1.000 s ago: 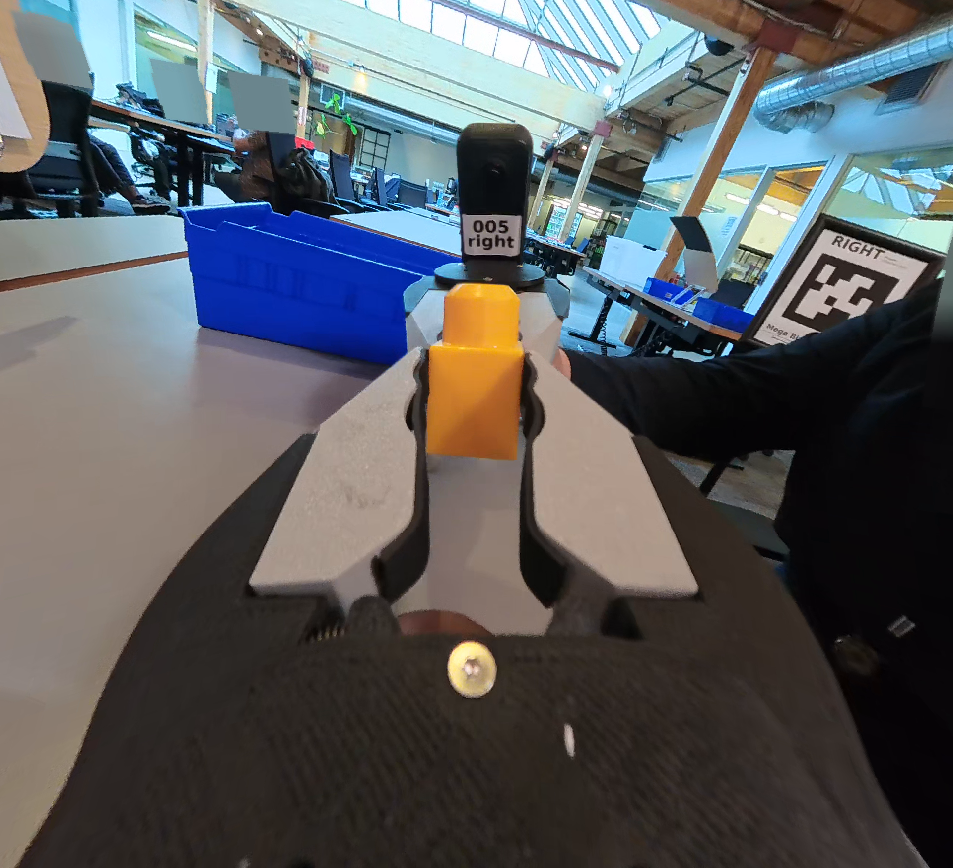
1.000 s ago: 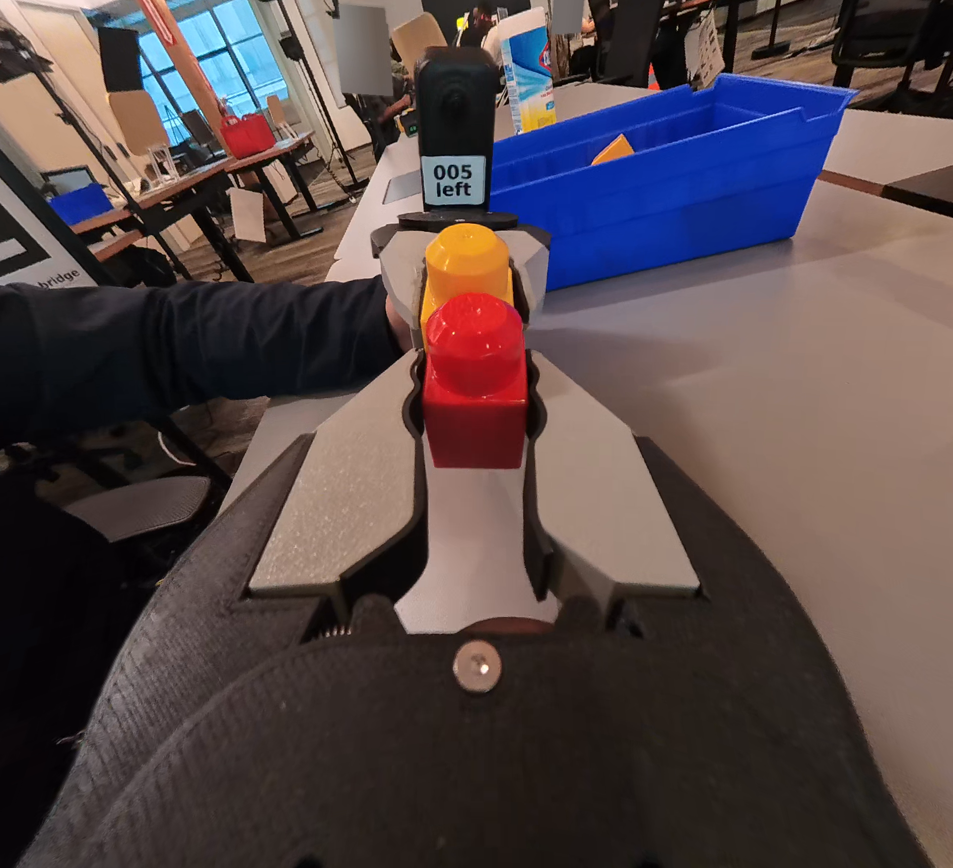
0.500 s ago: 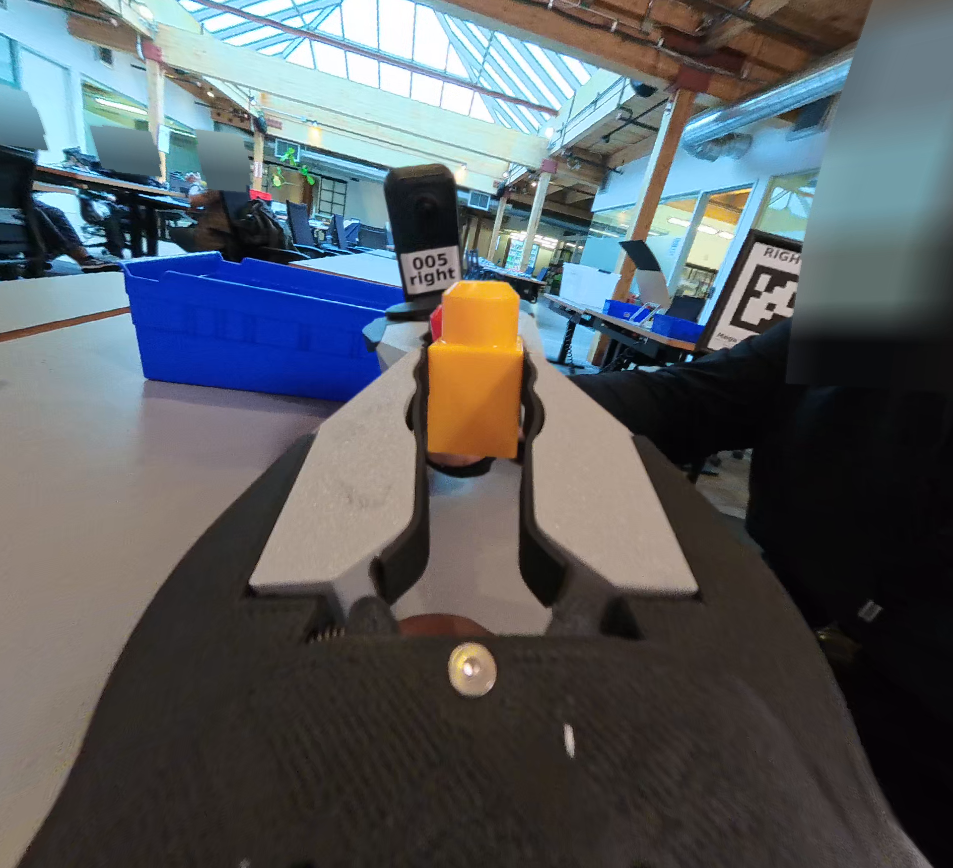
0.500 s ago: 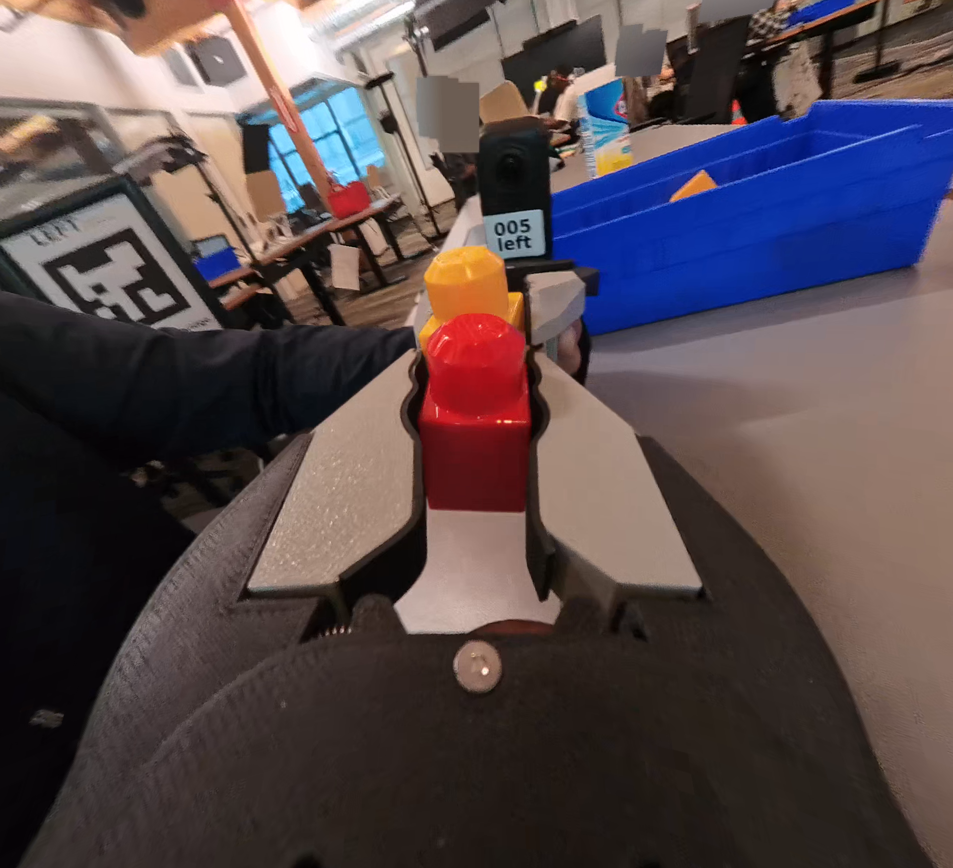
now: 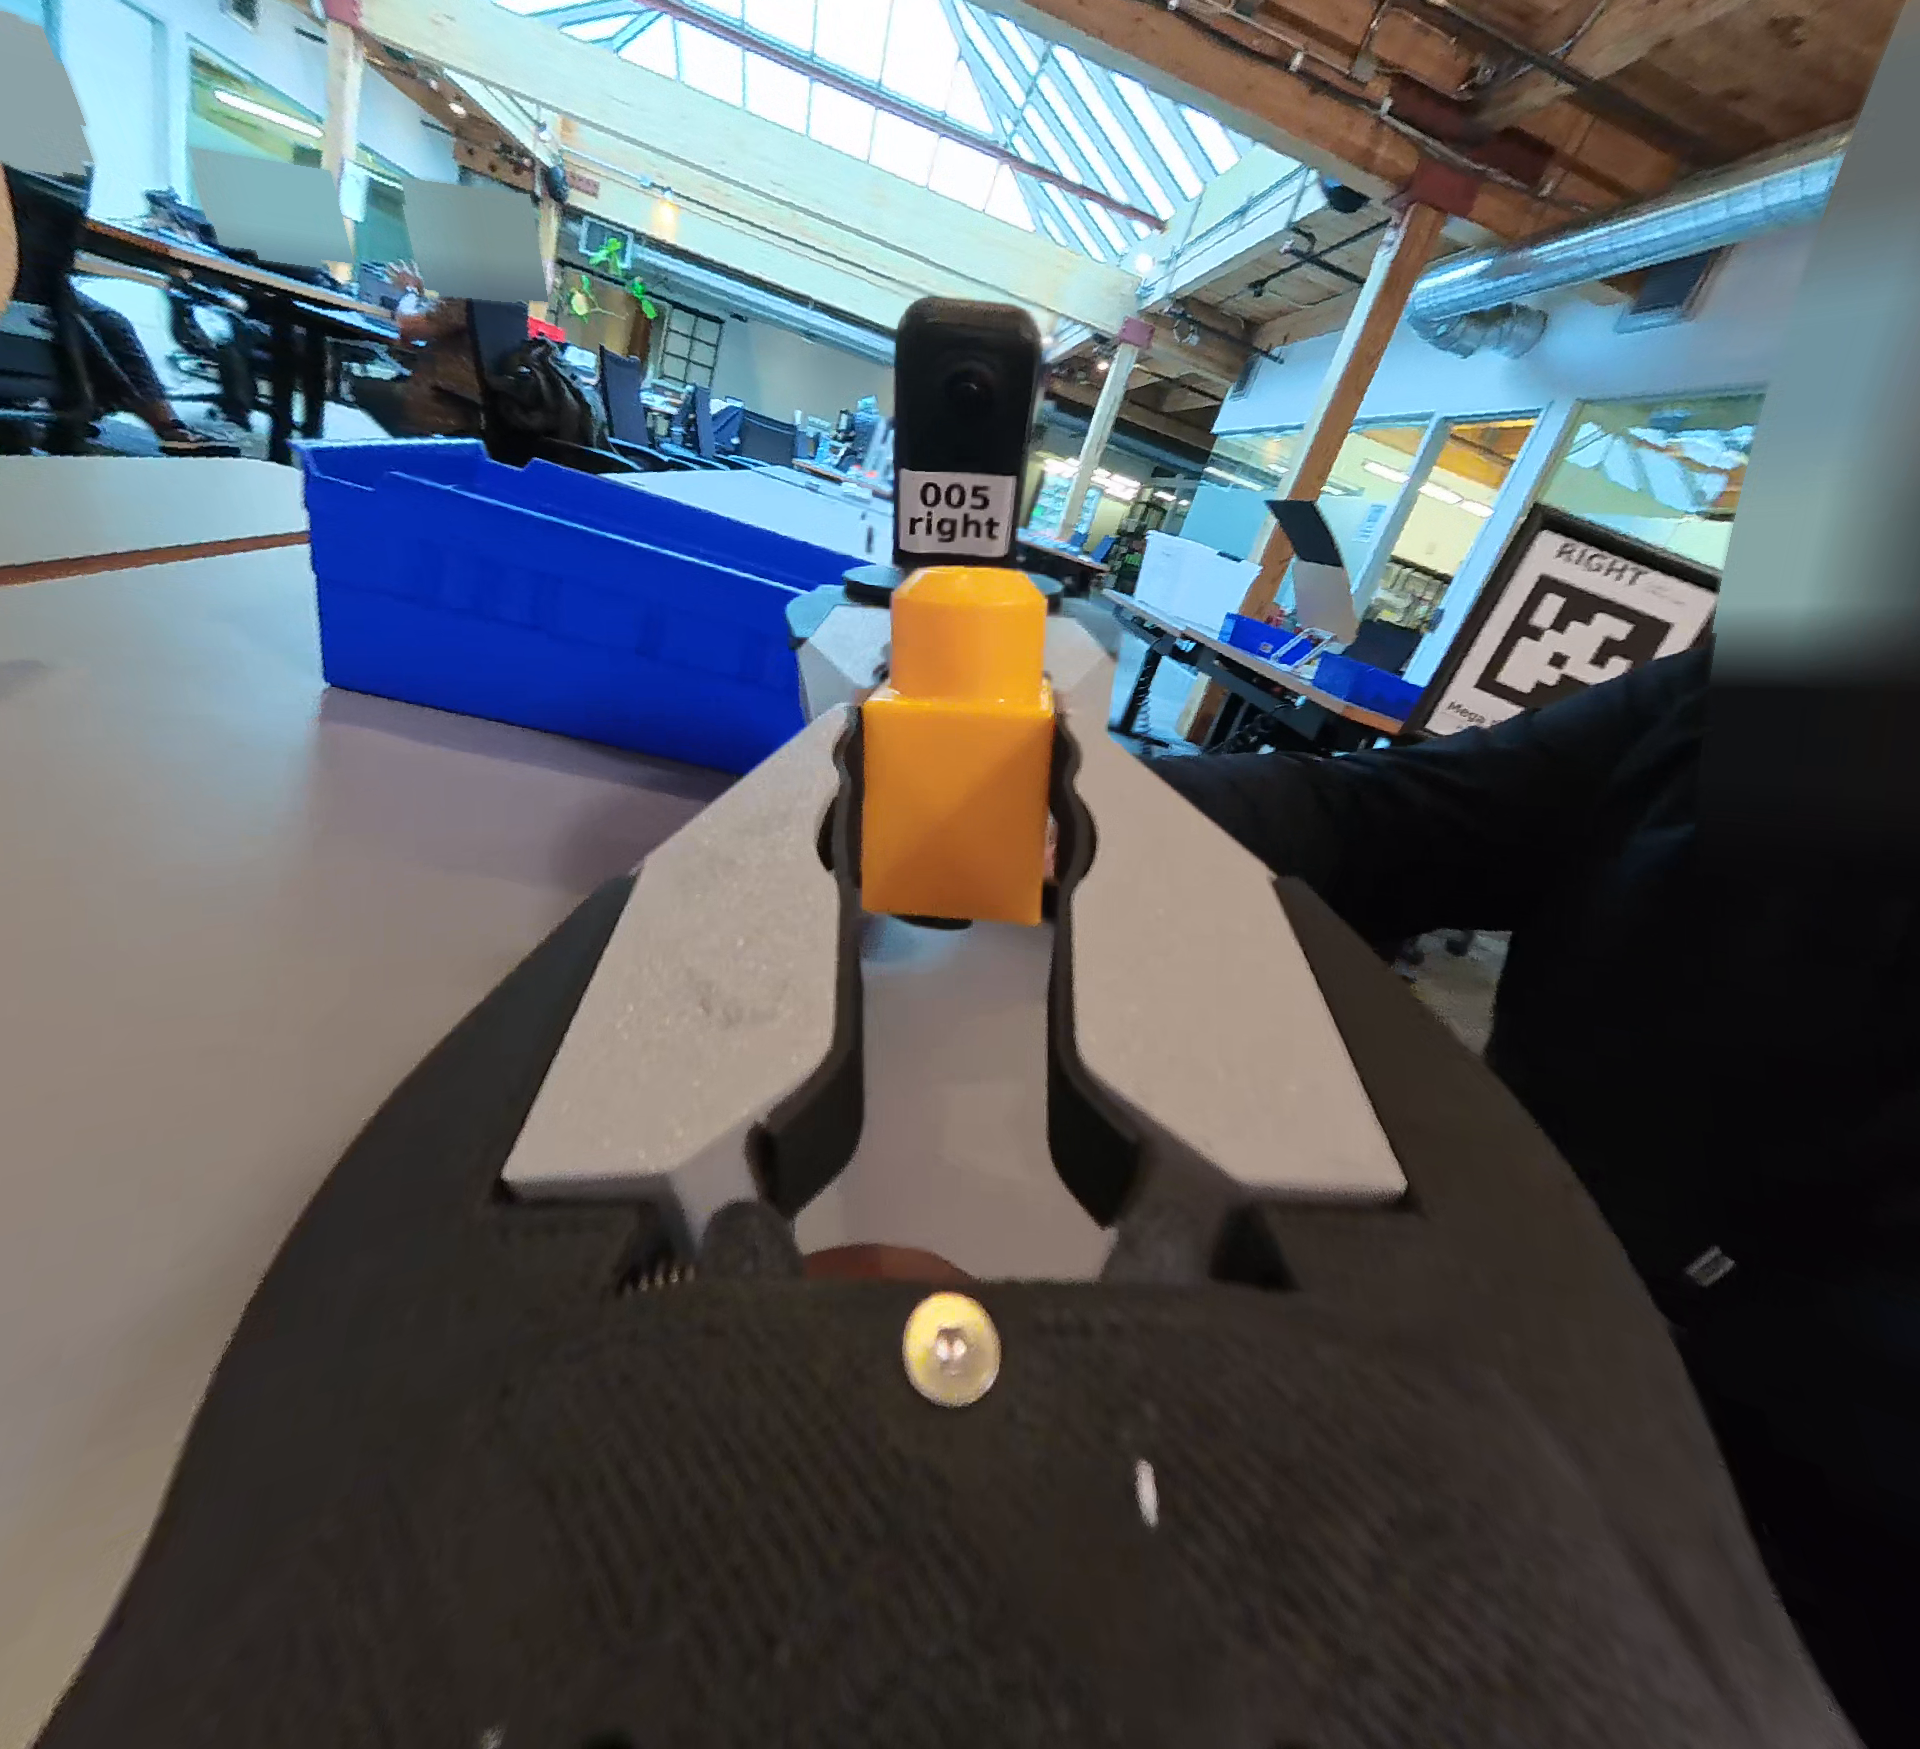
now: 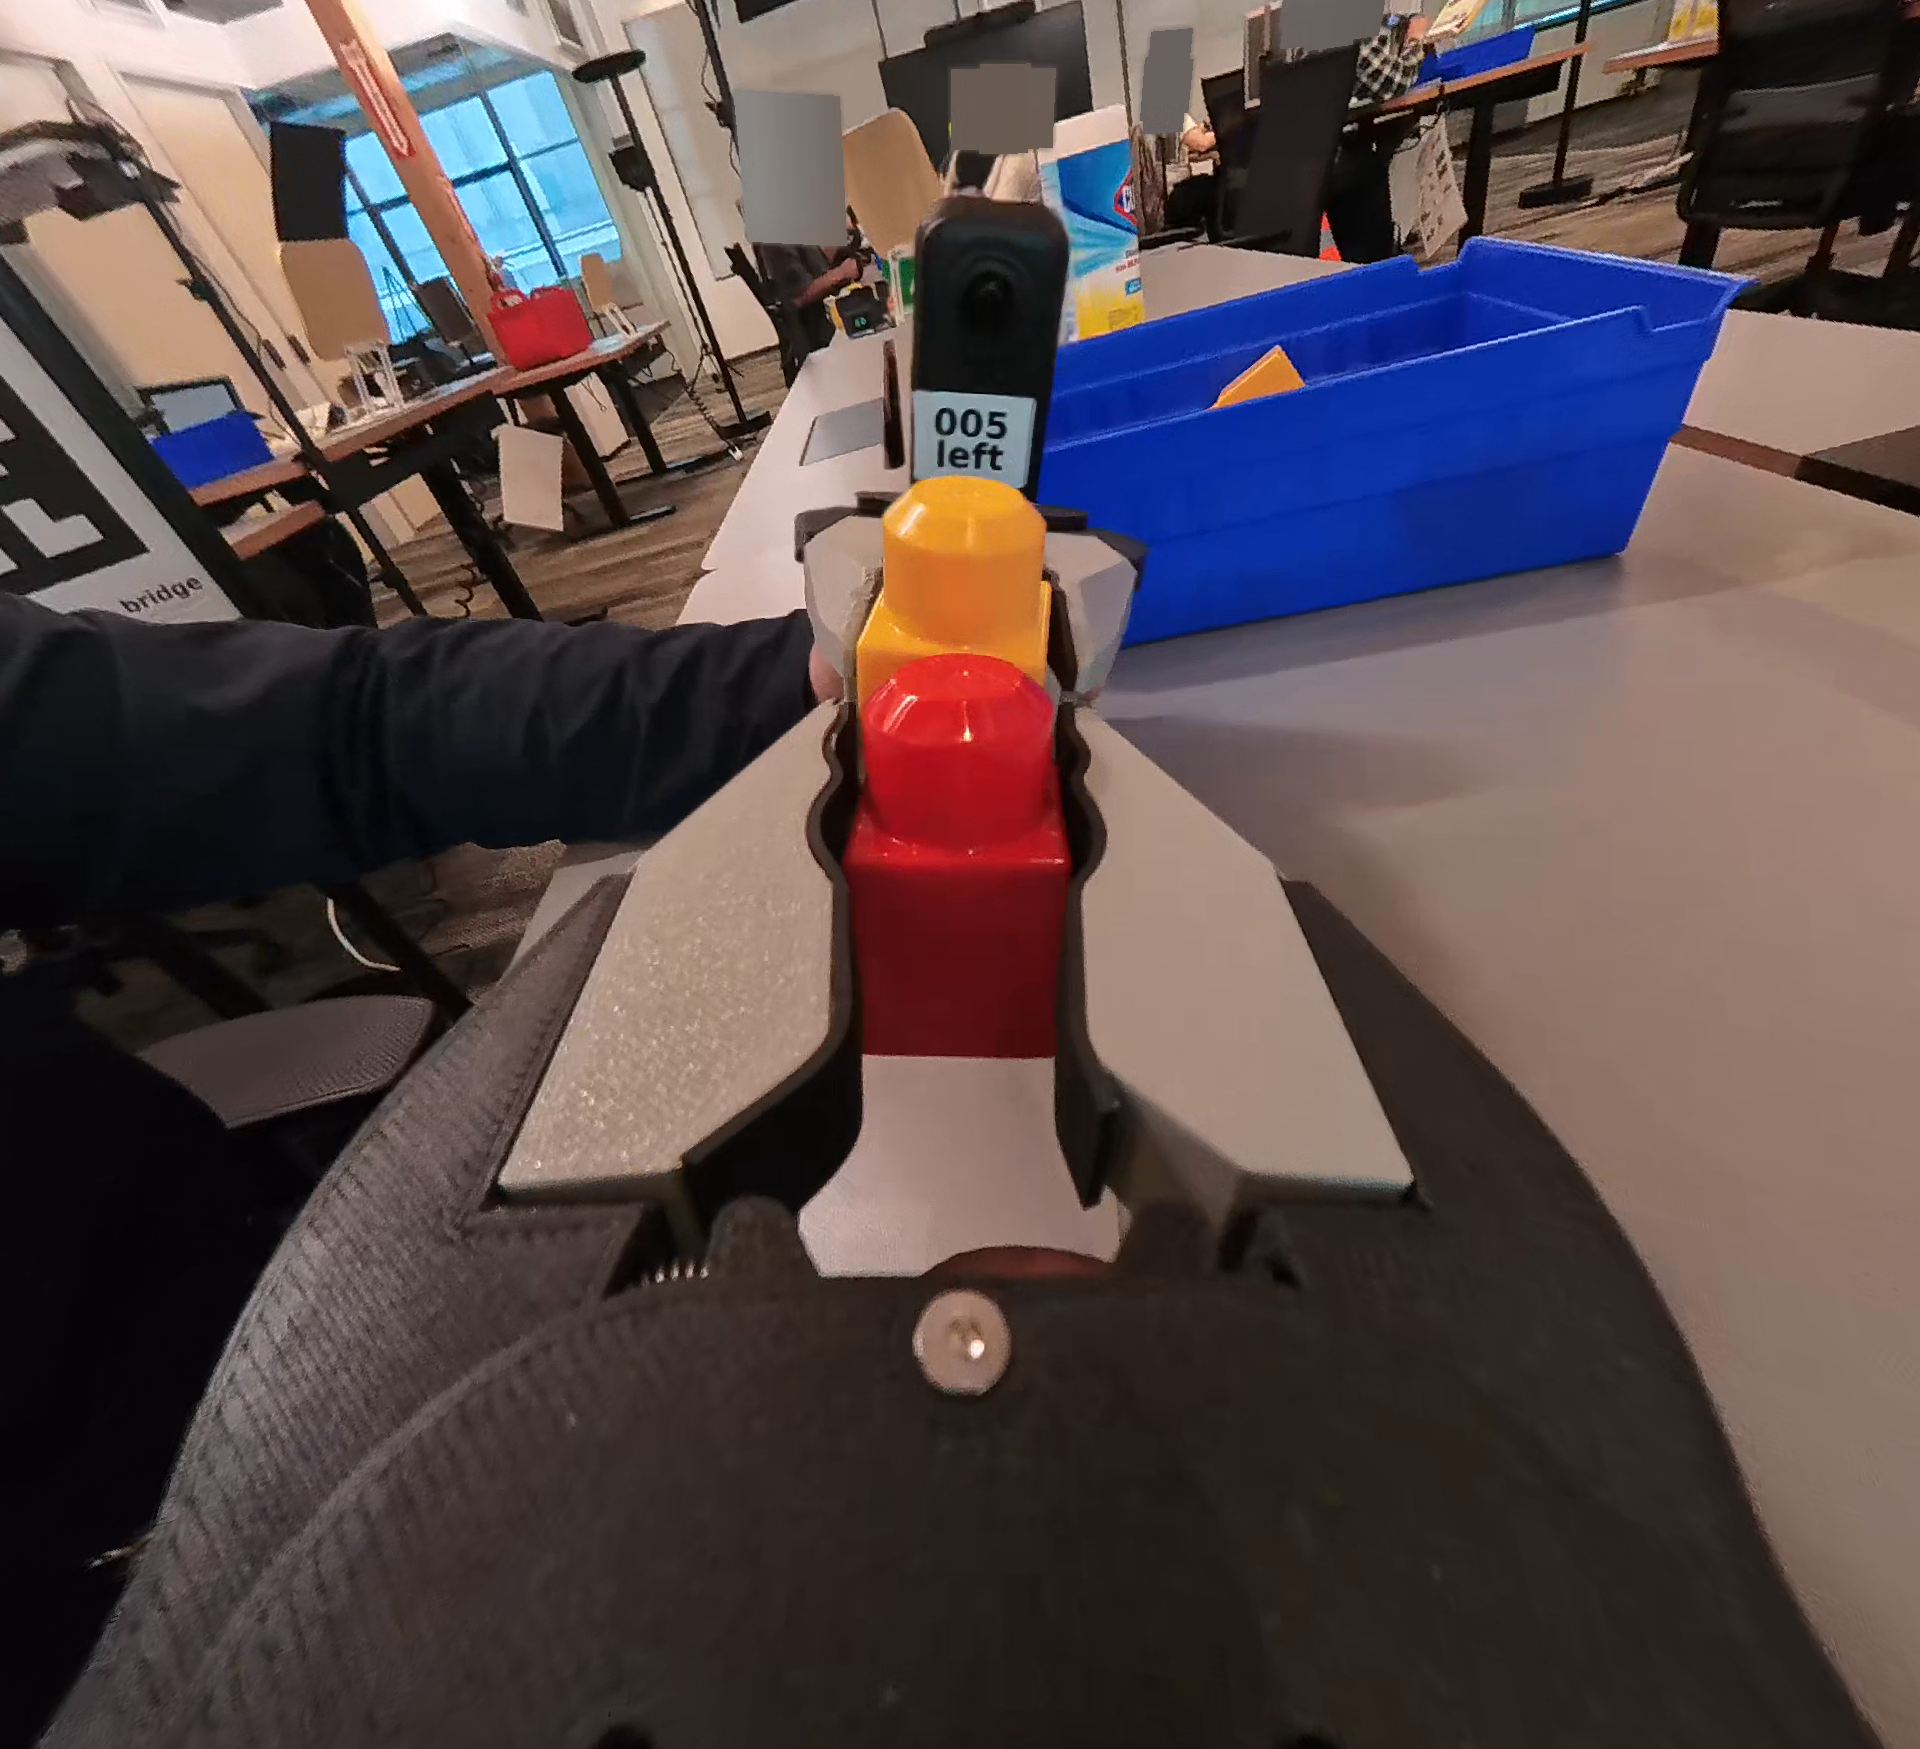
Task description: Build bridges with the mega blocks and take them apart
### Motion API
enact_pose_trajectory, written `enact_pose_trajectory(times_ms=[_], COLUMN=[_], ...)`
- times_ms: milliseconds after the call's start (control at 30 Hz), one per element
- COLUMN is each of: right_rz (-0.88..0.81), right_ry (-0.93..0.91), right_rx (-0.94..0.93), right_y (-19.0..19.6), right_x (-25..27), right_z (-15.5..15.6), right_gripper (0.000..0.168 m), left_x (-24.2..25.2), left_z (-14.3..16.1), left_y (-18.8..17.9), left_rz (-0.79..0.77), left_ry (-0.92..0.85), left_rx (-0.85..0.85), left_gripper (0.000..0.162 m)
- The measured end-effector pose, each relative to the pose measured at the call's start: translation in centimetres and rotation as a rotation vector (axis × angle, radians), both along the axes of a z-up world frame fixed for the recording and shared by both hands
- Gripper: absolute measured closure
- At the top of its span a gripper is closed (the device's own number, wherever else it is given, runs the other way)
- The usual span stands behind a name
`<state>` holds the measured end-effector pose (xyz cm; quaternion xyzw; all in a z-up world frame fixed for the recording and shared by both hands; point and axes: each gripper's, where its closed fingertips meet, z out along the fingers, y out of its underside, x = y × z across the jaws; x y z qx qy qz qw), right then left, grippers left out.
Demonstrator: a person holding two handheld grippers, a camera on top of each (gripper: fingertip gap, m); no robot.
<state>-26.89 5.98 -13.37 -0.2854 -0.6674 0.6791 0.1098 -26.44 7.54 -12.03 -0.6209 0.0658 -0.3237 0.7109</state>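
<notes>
In the left wrist view my left gripper (image 5: 954, 816) is shut on an orange single-stud block (image 5: 956, 764), held upright above the grey table (image 5: 208, 868). In the right wrist view my right gripper (image 6: 956, 868) is shut on a red single-stud block (image 6: 956, 878), also upright. The two grippers face each other tip to tip. The orange block (image 6: 961, 587) shows just behind the red one, close or touching; I cannot tell which. The red block is hidden behind the orange one in the left wrist view.
A blue bin (image 6: 1371, 452) stands on the table beyond the grippers, with an orange block (image 6: 1262, 378) inside; it also shows in the left wrist view (image 5: 540, 619). A person's dark sleeve (image 5: 1455, 795) reaches in behind the grippers. A marker board (image 5: 1569, 629) stands off the table. My two grippers' fingertips are within a few centimetres of each other.
Both grippers tilted and shifted sideways half a second ago and have come back into line. Each keeps its block, and the blocks stay close together.
</notes>
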Motion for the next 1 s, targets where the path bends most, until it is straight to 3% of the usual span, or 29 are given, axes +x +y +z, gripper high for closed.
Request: enact_pose_trajectory(times_ms=[267,767,1000], right_rz=[0.044,-0.039,0.03], right_ry=[-0.027,0.088,0.045], right_rx=[-0.102,0.033,0.0], right_y=[-0.3,-0.4,-0.7], right_x=[0.4,0.2,0.8], right_z=[0.7,0.3,0.5], right_gripper=[0.132,0.132,0.132], left_x=[0.5,0.7,1.1], left_z=[0.4,0.8,0.6], left_y=[0.2,0.3,-0.2], left_rz=[0.024,0.036,0.011], left_ry=[0.01,-0.022,0.067], left_rx=[0.043,0.069,0.059], left_gripper=[0.129,0.128,0.128])
